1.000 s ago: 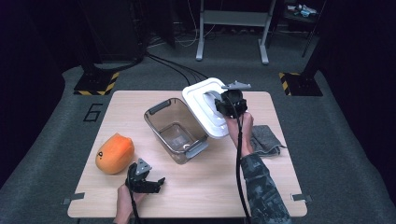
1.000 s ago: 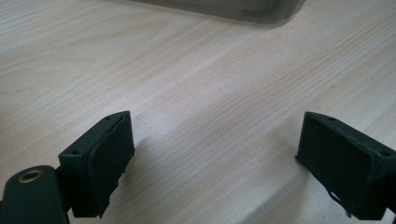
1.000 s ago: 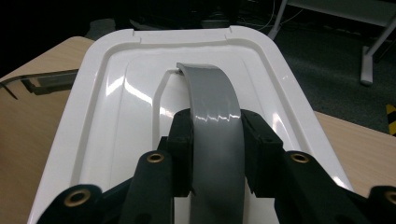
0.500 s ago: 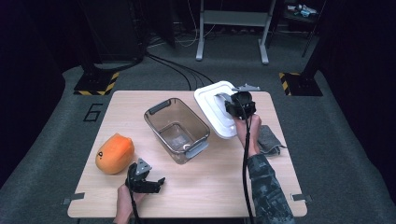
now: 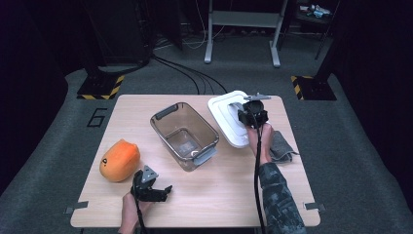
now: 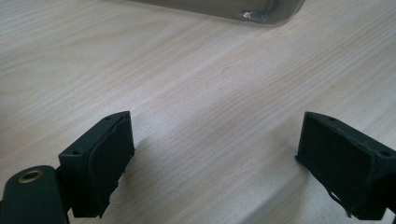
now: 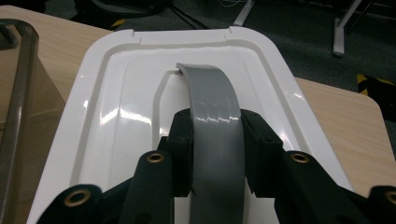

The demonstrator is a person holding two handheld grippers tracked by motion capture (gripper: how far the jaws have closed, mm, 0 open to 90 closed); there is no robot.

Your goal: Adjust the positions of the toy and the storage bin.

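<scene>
- The lid [image 5: 233, 118] is white, with a grey handle [image 7: 215, 126] arching over its middle. It sits at the table's far right, just right of the clear bin [image 5: 185, 134]; whether it lies flat on the wood or hangs a little above it, I cannot tell.
- The right gripper [image 7: 215, 140] has its jaws clamped on that handle, one pad on each flank of the strap. Gripping at the middle probably keeps the lid level and stops it swinging.
- The bin stands open and empty, turned at an angle to the table edges, with a grey latch at each end. Its near rim shows at the left of the right gripper view, close to the lid's side, so there is little slack between the two.
- On the lid's other side the table [image 5: 204, 195] ends soon: its far edge and right edge both lie near, so room to shift lies mostly towards the person.
- A grey cloth [image 5: 281, 146] lies just beside the right forearm, near the right edge.
- The left gripper [image 6: 215, 158] rests low over bare wood at the near edge, jaws wide and holding nothing, out of the way.
- An orange toy [image 5: 119, 160] sits at the near left, well apart from the bin.
</scene>
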